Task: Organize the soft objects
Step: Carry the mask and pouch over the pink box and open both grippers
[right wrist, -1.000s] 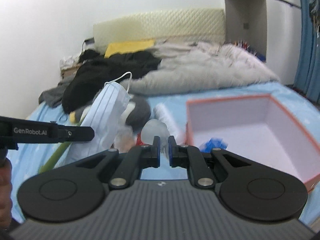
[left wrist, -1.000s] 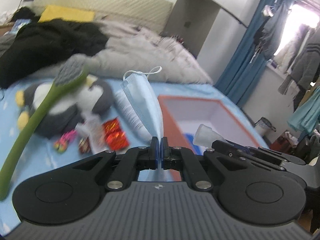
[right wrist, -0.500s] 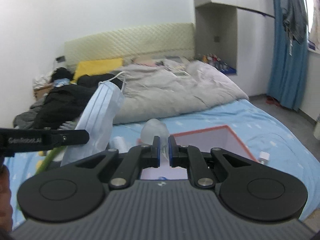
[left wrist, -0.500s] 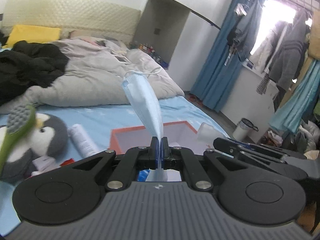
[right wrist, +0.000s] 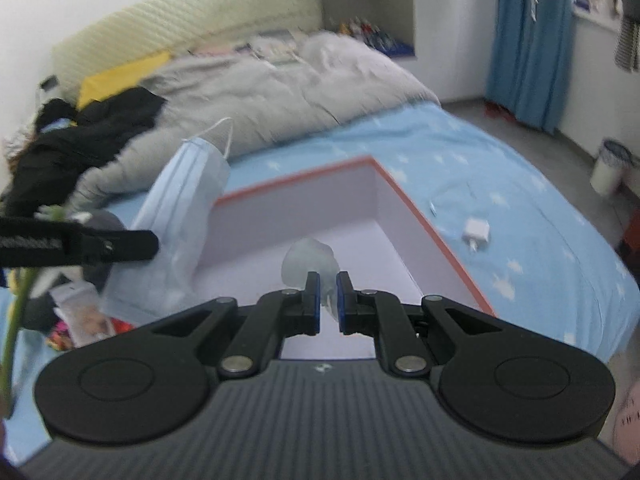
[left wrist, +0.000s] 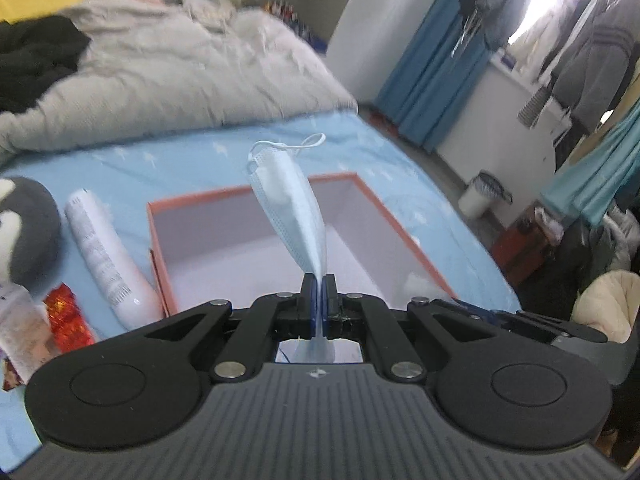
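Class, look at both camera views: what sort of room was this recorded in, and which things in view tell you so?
Most likely a bedroom in a home. A bed with a blue sheet and a rumpled grey duvet fills the view, with a padded headboard behind, and clothes hanging by the window.

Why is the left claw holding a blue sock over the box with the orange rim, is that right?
Not quite. The left claw is shut on a blue face mask, not a sock. You can see its white ear loop at the top in the left wrist view. The rest is right: it hangs over the box with the orange rim.
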### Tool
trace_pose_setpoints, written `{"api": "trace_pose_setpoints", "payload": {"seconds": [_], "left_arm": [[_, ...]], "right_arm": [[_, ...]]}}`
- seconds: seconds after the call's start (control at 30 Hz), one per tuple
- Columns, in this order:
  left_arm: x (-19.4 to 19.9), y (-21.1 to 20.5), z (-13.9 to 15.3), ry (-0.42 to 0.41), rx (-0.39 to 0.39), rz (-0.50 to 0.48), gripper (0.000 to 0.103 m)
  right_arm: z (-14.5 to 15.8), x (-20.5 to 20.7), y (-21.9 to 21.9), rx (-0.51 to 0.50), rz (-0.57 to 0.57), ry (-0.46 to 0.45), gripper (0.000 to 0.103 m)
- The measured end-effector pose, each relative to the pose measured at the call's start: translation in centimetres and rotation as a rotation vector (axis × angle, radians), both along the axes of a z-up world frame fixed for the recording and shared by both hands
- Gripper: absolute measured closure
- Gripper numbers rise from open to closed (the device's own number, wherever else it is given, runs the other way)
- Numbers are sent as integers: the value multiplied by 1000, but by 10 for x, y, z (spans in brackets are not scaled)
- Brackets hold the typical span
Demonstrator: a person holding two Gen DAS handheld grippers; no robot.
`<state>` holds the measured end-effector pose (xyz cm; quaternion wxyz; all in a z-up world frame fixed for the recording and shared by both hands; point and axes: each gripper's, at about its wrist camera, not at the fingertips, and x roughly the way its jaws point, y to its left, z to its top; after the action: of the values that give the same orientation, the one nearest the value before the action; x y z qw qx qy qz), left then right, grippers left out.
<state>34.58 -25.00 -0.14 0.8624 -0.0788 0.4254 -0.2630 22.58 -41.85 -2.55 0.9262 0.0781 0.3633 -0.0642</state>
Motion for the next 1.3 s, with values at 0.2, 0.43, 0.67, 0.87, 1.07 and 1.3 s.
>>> {"api": "trace_pose_setpoints", "payload": {"seconds": [0.2,0.43,0.67,0.87,1.07,1.3], "left_arm": [[26,-20,-36,90,53,-15,99],[24,-28,-60,119,116,-55,98],[14,-23,-48,69,113,-60,62],[-15,-9,-18,-52,101,-67,62],[-58,18,10,-196,91,-56,62],[-103,57,29,-292,65,-25,62]], "right_arm": [[-33,6,-17,37,-27,93,89],[-50,-2,-23,72,-31,119,74],[-40,-6,-26,83,-31,86,72],[-8,-21,-18,63,-9,-31,72],[17,-43,3,56,36,-145,72],[34,-71,39,40,116,-239,72]]}}
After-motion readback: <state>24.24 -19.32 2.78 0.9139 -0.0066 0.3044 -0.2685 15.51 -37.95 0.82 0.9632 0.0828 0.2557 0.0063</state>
